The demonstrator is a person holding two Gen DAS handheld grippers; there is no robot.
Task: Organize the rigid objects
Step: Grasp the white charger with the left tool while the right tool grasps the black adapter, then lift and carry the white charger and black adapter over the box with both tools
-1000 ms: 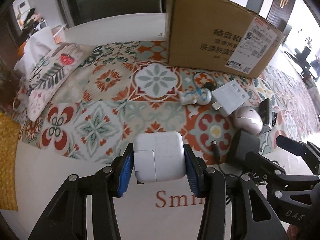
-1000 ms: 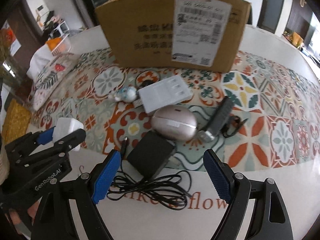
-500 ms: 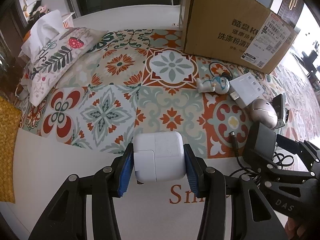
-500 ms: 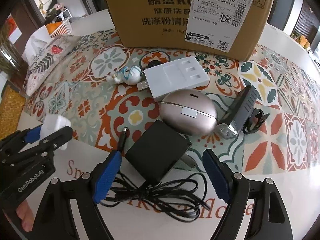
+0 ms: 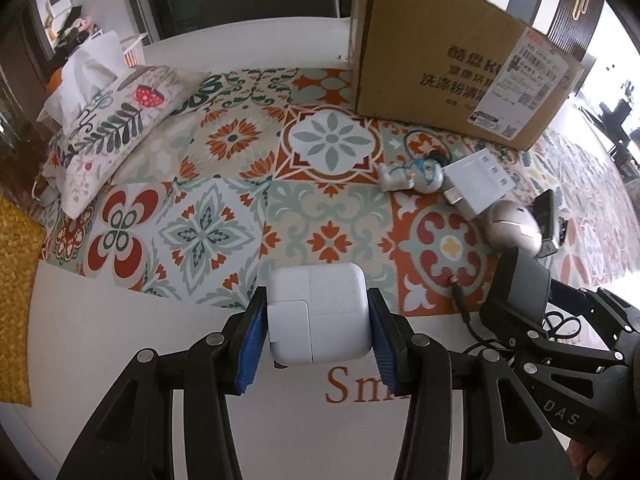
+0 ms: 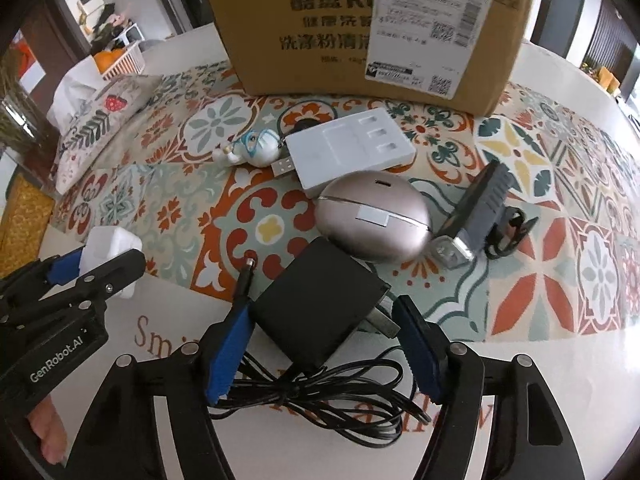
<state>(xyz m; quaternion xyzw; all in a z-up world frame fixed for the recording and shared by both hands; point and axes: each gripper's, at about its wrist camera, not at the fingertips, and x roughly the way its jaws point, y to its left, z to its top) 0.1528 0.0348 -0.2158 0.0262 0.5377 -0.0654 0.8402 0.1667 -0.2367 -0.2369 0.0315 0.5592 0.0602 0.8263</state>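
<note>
My left gripper (image 5: pixel 316 328) is shut on a white square charger (image 5: pixel 318 312) and holds it above the table's near edge; it also shows in the right wrist view (image 6: pixel 108 248). My right gripper (image 6: pixel 320 344) is open, its blue pads on either side of a black power adapter (image 6: pixel 320 308) with a tangled black cable (image 6: pixel 320 396), apart from it on the right. The adapter also shows in the left wrist view (image 5: pixel 516 292). Behind lie a pinkish egg-shaped case (image 6: pixel 372 220), a white flat hub (image 6: pixel 352 148), a small blue-white figurine (image 6: pixel 256 148) and a dark bike light (image 6: pixel 476 216).
A large cardboard box (image 6: pixel 360 24) stands at the back of the patterned mat (image 5: pixel 224 216). A floral tissue pouch (image 5: pixel 104 132) lies at the left, with a yellow woven mat (image 5: pixel 16 272) beside the table edge. A white basket (image 6: pixel 124 60) sits far left.
My right gripper moved forward and down and its jaws narrowed around the black adapter. My left gripper kept hold of the white charger, its view shifting slightly.
</note>
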